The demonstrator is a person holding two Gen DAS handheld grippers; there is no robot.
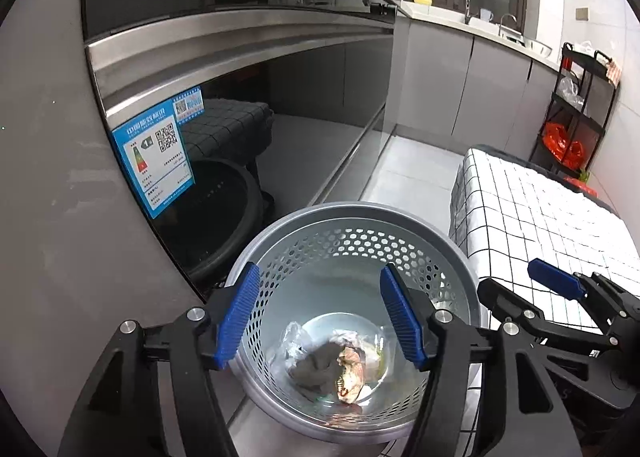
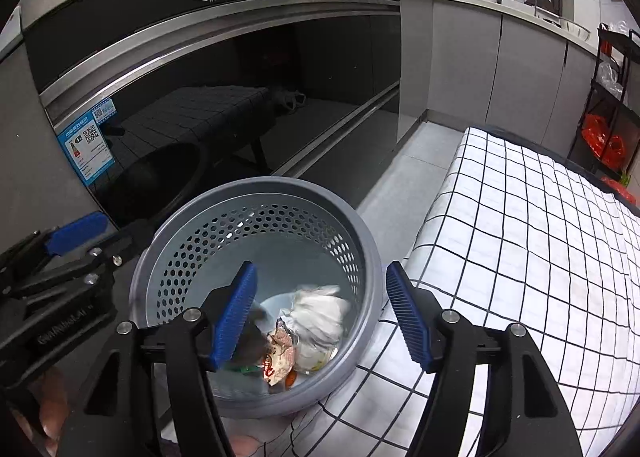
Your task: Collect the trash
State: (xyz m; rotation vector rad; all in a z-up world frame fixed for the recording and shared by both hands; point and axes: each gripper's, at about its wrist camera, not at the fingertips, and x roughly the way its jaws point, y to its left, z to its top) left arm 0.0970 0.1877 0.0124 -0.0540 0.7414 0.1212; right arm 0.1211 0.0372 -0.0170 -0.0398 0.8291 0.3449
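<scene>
A grey perforated waste basket (image 1: 348, 213) (image 2: 256, 185) stands on the floor beside the table. At its bottom lies trash: a grey crumpled wad (image 1: 316, 367), a printed snack wrapper (image 1: 350, 373) (image 2: 278, 357), clear plastic (image 1: 292, 337) and white crumpled paper (image 2: 320, 309). My left gripper (image 1: 320, 321) hangs over the basket, open, with nothing between its blue pads. My right gripper (image 2: 322, 317) is also above the basket, open and empty. Each gripper shows in the other's view, the right gripper (image 1: 560, 289) at the right and the left gripper (image 2: 76, 233) at the left.
A table with a white black-checked cloth (image 1: 560, 225) (image 2: 540, 225) stands right of the basket. A dark glass oven front (image 2: 220, 105) and grey cabinets (image 1: 460, 73) face me. A black rack with red bags (image 1: 572, 137) stands far right. Pale floor tiles (image 1: 412, 169) run between cabinets and table.
</scene>
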